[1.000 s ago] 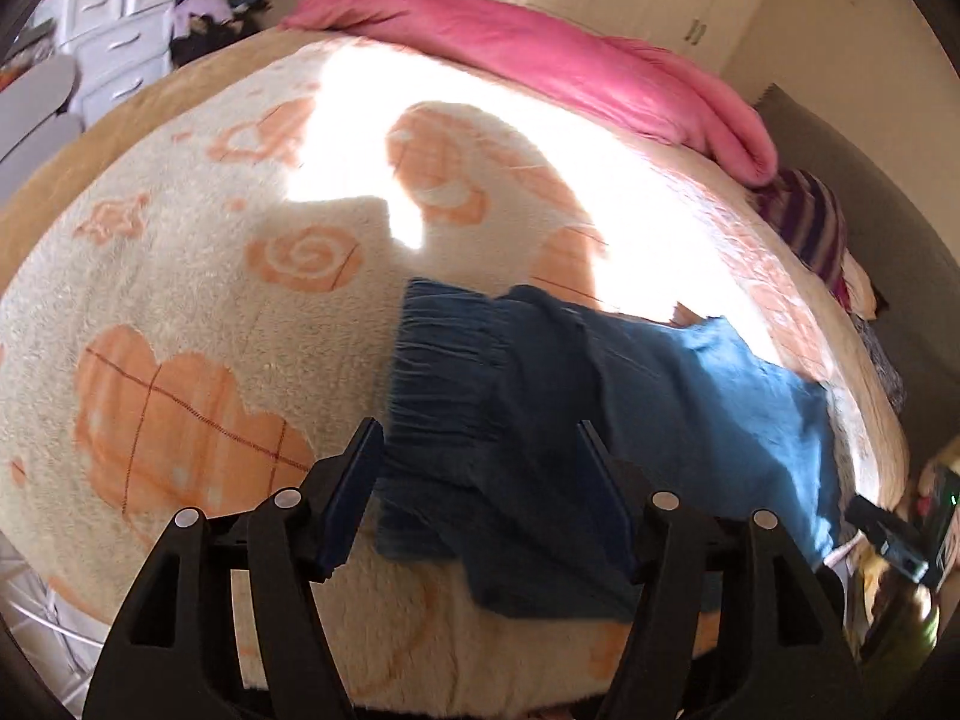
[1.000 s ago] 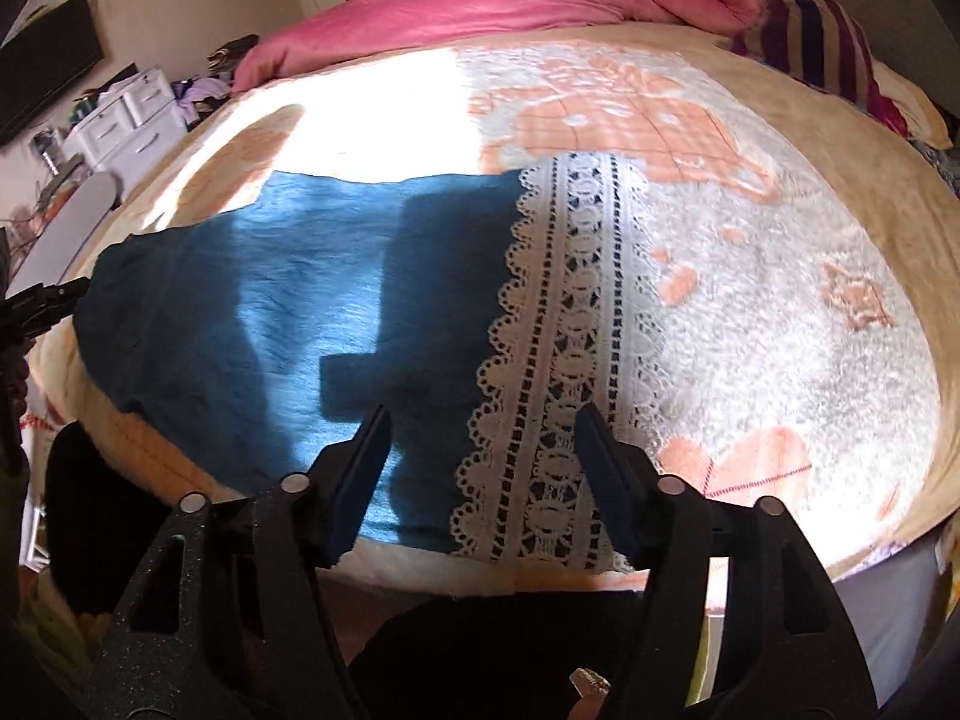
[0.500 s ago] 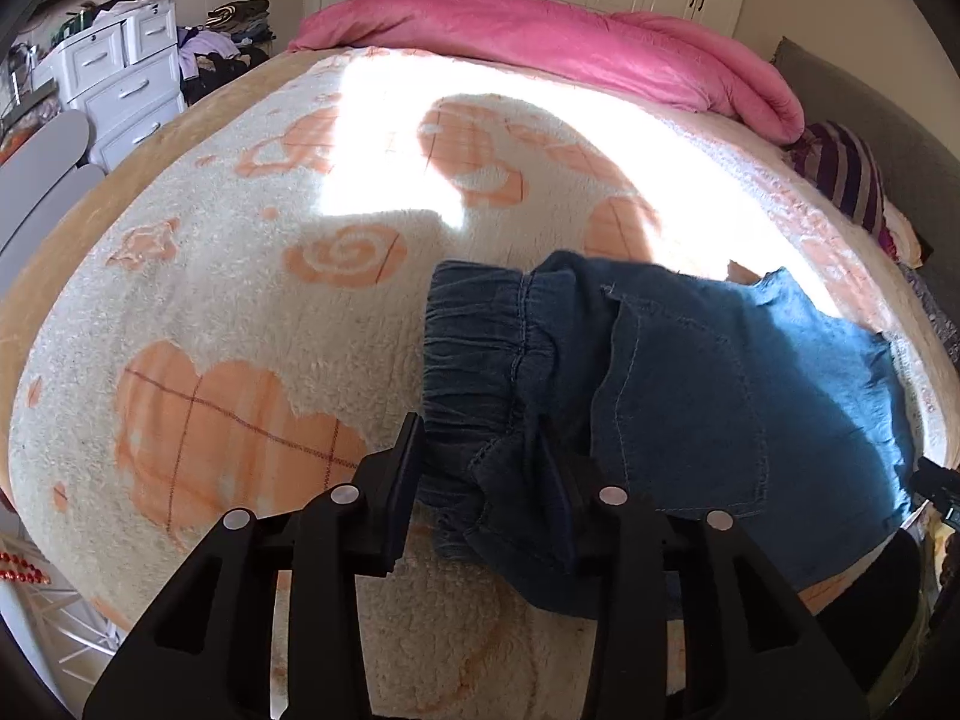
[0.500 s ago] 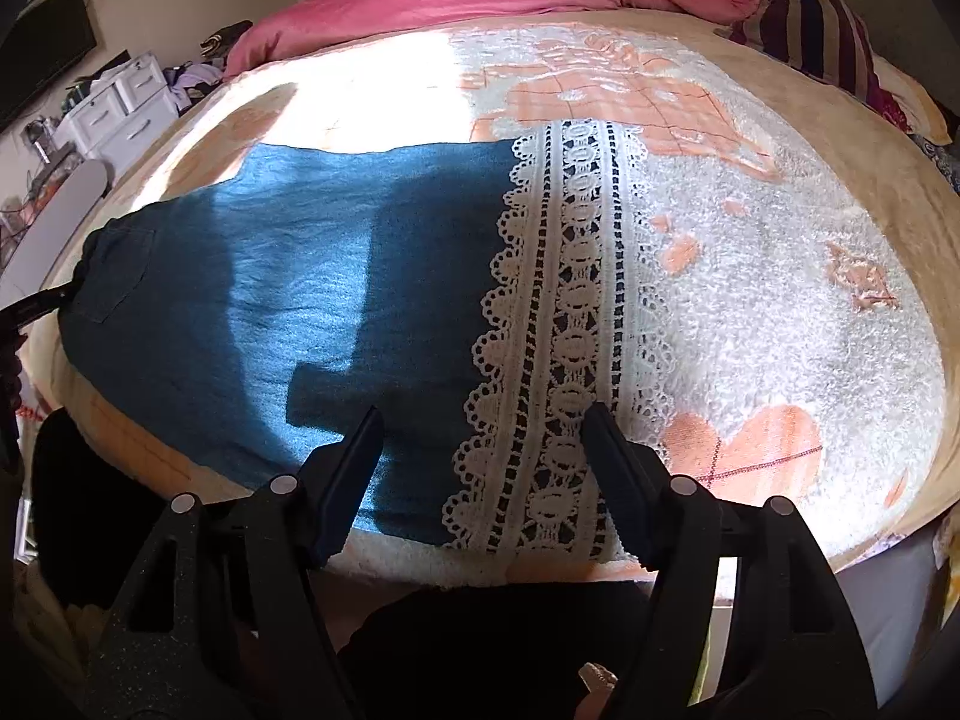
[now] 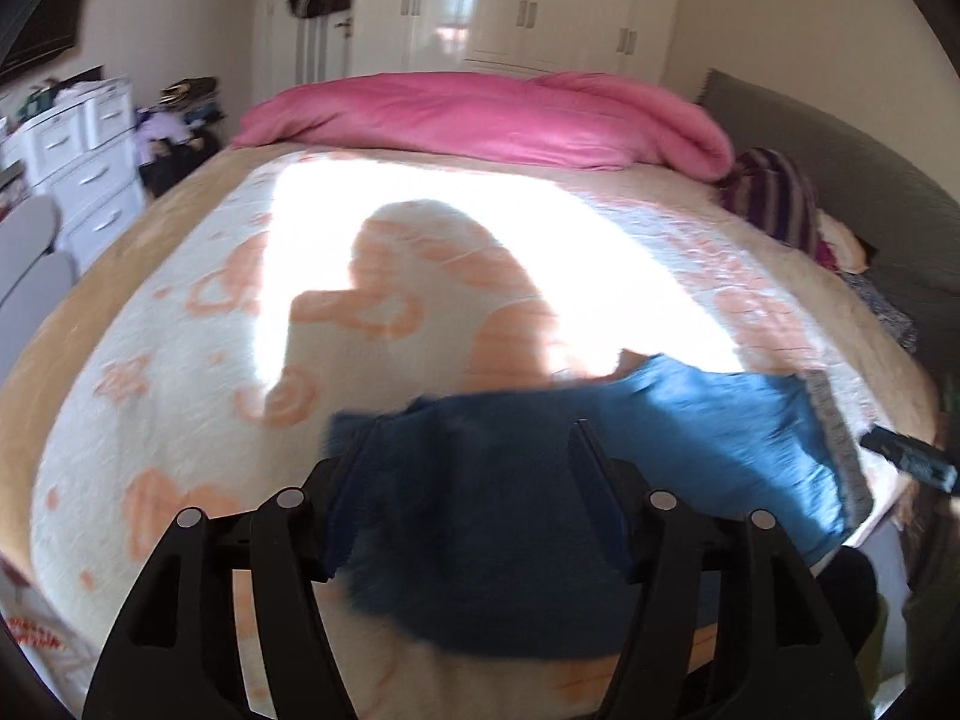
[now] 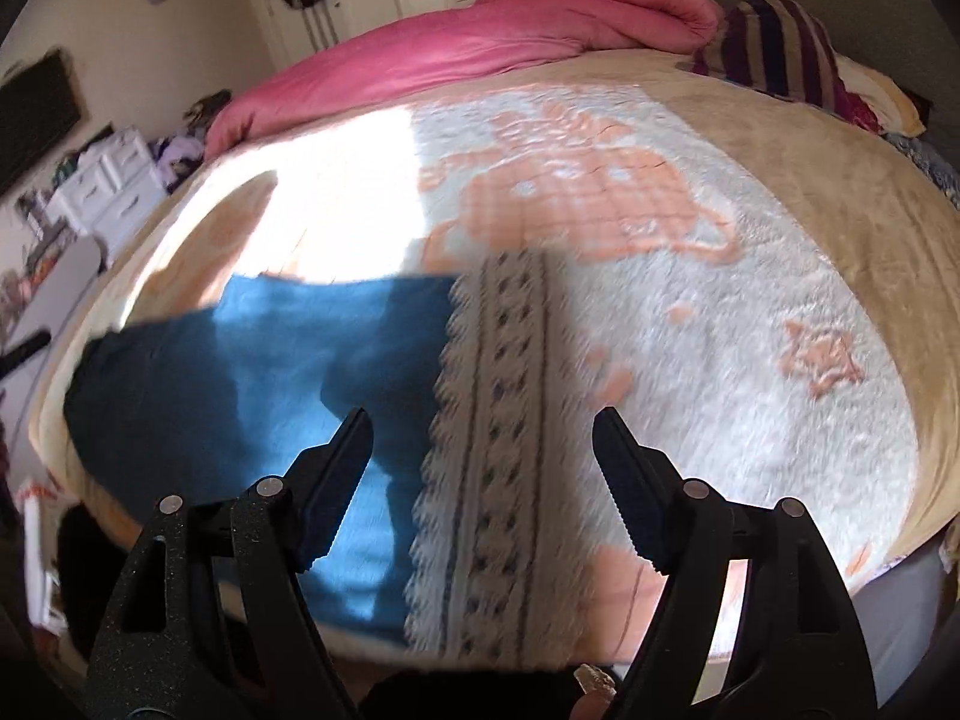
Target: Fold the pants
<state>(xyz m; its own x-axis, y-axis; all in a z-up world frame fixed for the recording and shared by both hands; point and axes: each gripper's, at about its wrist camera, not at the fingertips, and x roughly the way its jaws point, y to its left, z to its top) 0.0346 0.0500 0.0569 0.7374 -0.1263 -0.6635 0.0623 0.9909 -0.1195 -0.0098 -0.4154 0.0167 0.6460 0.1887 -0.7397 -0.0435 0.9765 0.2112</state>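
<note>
The blue pants [image 5: 690, 432] lie flat across the front of the bed, with the dark waist end toward my left gripper and a white lace hem [image 6: 498, 420] at the other end. My left gripper [image 5: 468, 444] hovers over the waist end. Its jaws are opening and stand wide, and their pads do not press on the cloth below them. Above the lace hem [image 5: 834, 420] my right gripper [image 6: 483, 420] is also opening, with only the flat hem beneath it. Both views are motion-blurred.
The cream blanket with orange patterns [image 5: 180, 360] covers the bed, and its front edge runs just below the pants. A pink duvet [image 5: 480, 114] and a striped pillow [image 5: 774, 198] lie at the far end. White drawers [image 5: 78, 150] stand to the left.
My left gripper closed on a fold of the waistband, then opened and lifted back from it. My right gripper drew back a little and its jaws widened.
</note>
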